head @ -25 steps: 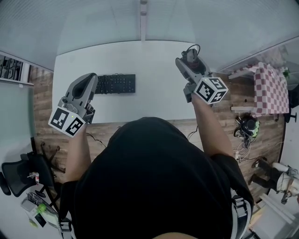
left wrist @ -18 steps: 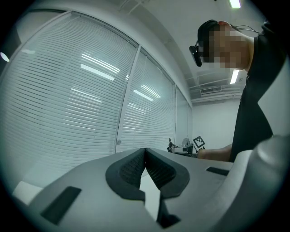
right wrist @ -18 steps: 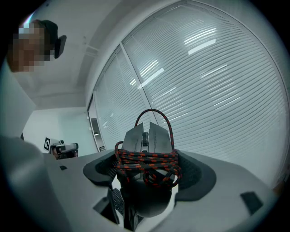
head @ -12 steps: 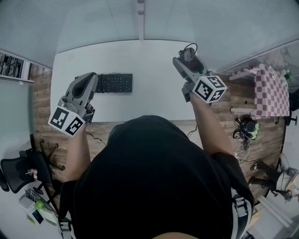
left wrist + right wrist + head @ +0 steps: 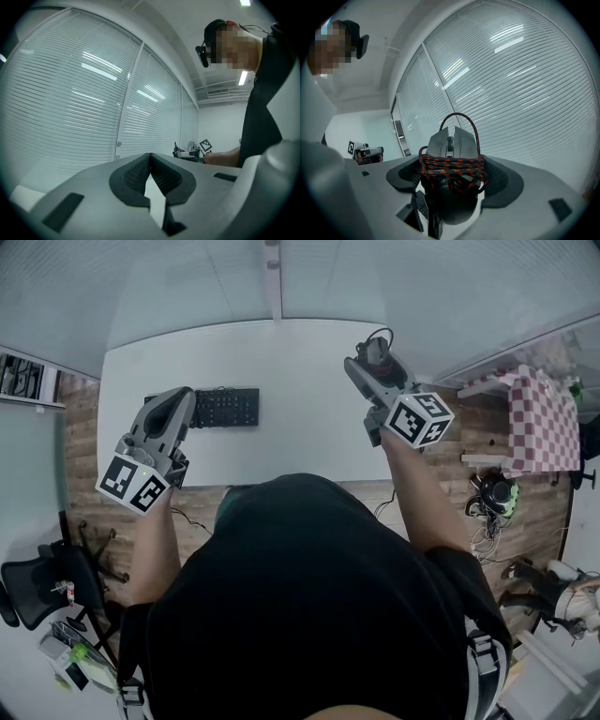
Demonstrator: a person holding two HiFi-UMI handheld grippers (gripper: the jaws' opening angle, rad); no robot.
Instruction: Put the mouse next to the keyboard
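The right claw [image 5: 451,185] is gripping the mouse [image 5: 452,140] in the air over the table [image 5: 300,362], well apart from the keyboard [image 5: 223,408]. The left claw [image 5: 150,164] is sitting pinched together, empty. The cord [image 5: 452,168] is bulging loose, likely snagging a jaw on release and dragging the mouse askew.

shirt [image 5: 309,615]: black, short-sleeved | straps [image 5: 480,652]: grey, buckled | head camera [image 5: 202,50]: black | left gripper [image 5: 186,397], right gripper [image 5: 375,360]: grey shells, black ribbed pads [image 5: 136,174] | cubes [image 5: 136,486]: white, black square markers
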